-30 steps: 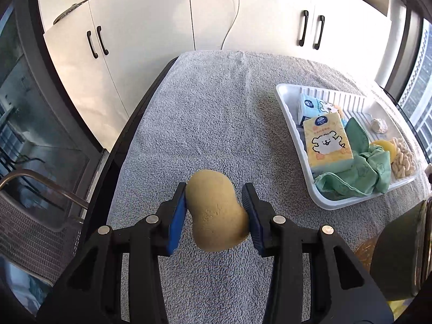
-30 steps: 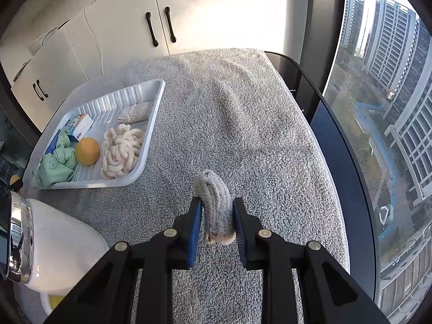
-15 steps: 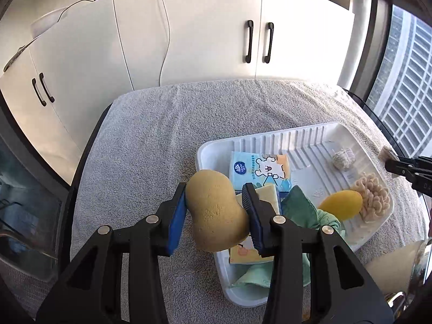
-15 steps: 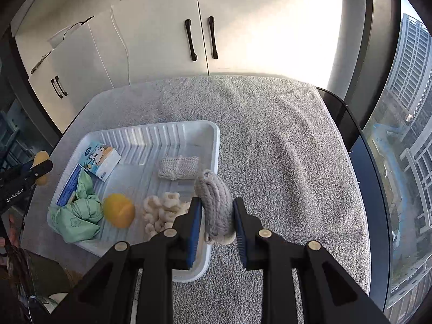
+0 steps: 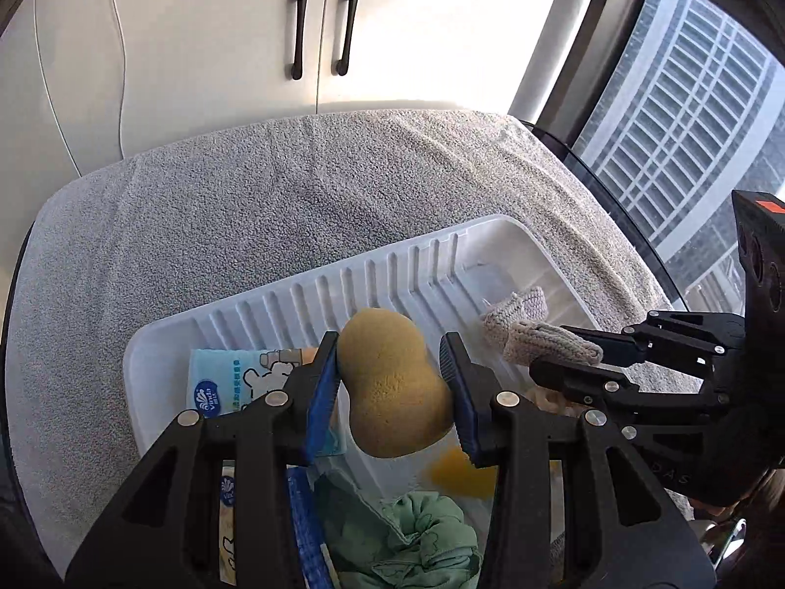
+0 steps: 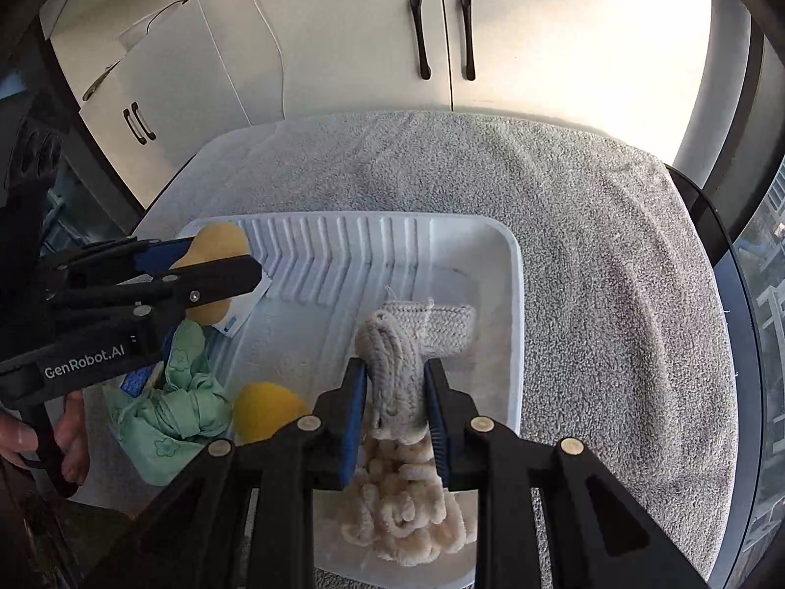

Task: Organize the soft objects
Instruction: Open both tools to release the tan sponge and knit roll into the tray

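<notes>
Left tool (image 5: 392, 383) clenched on a tan, pear-shaped sponge (image 5: 392, 383), held above the white ribbed plastic tray (image 5: 304, 294) on the grey towel-covered worktop (image 5: 245, 206). Right tool (image 6: 395, 417) clenched on a rolled grey knitted cloth (image 6: 392, 363), also over the tray. Left view alone shows blue tissue packs (image 5: 221, 378). Right view alone shows a cream braided rope bundle (image 6: 407, 515), a whole yellow ball (image 6: 265, 410), and a hand (image 6: 68, 441) on the left tool's grip.
</notes>
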The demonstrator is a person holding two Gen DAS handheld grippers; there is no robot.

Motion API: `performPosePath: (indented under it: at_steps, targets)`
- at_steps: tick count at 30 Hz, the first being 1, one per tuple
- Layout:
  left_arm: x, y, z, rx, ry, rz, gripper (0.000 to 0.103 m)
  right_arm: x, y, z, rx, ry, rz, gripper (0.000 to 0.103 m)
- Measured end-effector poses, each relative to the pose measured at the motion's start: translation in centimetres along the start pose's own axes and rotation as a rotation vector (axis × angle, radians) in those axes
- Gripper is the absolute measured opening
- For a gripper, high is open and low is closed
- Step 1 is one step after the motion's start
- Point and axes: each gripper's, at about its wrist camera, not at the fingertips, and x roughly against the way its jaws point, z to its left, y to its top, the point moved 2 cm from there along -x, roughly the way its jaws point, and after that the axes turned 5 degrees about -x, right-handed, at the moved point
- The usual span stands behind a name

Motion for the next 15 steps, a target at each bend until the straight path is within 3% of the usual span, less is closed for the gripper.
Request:
performPosePath:
  at_steps: [8,12,15]
  targets:
    - [-2.4,0.0,-0.4,-0.021,-0.008,0.058,0.042,-1.9,-0.8,0.3,0.027,-0.011,0.044,0.026]
    - [-2.3,-0.1,-0.7,-0.046,0.007,0.048,0.065,-1.6,-0.9,0.3,0.030,-0.006,0.031,0.038]
    - [-1.6,0.0,-0.9,-0.056,0.004,0.034,0.067,-1.5,-0.9,0.2,0.020,-0.002,0.039,0.038]
